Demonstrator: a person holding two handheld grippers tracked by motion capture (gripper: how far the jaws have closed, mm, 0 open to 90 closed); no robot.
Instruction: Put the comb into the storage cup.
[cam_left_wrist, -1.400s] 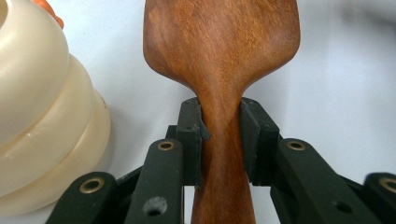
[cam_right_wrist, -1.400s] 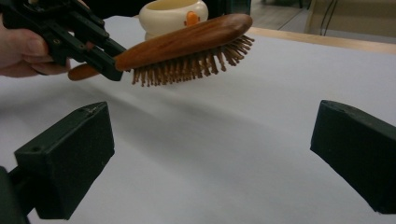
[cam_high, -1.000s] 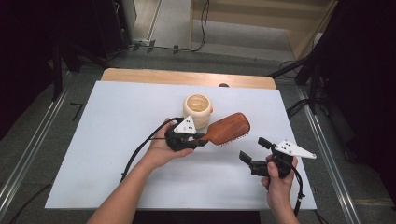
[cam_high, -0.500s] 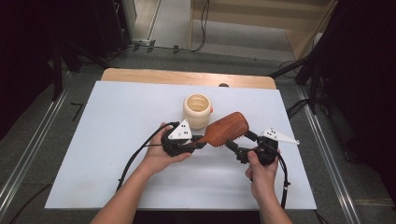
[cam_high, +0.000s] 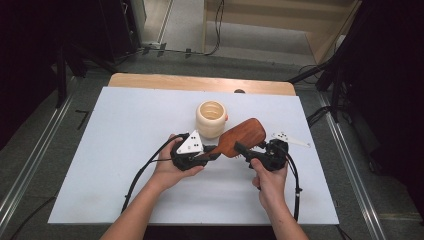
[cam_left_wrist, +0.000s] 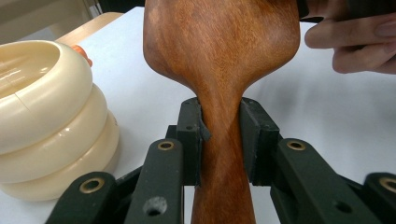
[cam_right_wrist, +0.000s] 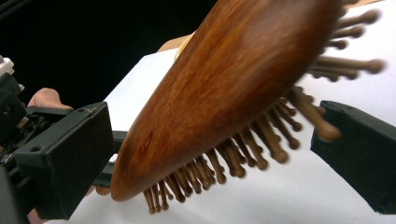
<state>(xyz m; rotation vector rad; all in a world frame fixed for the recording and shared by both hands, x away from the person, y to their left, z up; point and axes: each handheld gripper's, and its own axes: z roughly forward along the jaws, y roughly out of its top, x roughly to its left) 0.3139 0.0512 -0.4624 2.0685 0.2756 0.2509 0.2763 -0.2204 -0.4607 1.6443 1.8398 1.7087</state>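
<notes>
White paper covers the table (cam_high: 125, 150), and the floor around it is dark and grey; a cream pot (cam_high: 211, 118) made of fat rings stands near the middle, a little way behind the hands.

A wooden hairbrush (cam_high: 243, 137) is up off the table, just in front of the pot and not touching it; its brown back faces up and its little pegs point down. The left gripper (cam_high: 214, 154) has the brush by its thin handle; in the left gripper view both black pads (cam_left_wrist: 192, 140) press on the two sides of the handle (cam_left_wrist: 219, 154), so this grip looks tight, with the jaws closed most of the way.

The right gripper (cam_high: 242, 149) is at the wide head of the brush; in the right gripper view its two jaws stand far apart, one on each side of the head (cam_right_wrist: 233, 88), and neither one touches the wood or the pegs (cam_right_wrist: 261, 144); so it is open and holds nothing.

I think the step in hand is passing the brush from one gripper to the other, and it is about half done; the left holds, the right is only getting ready.

Next, the right jaws should slide a bit more over the head and close slowly on its sides; the pegs are bumpy, so the pad on that side could slip; the left gripper should let go only when the right one grips well.
</notes>
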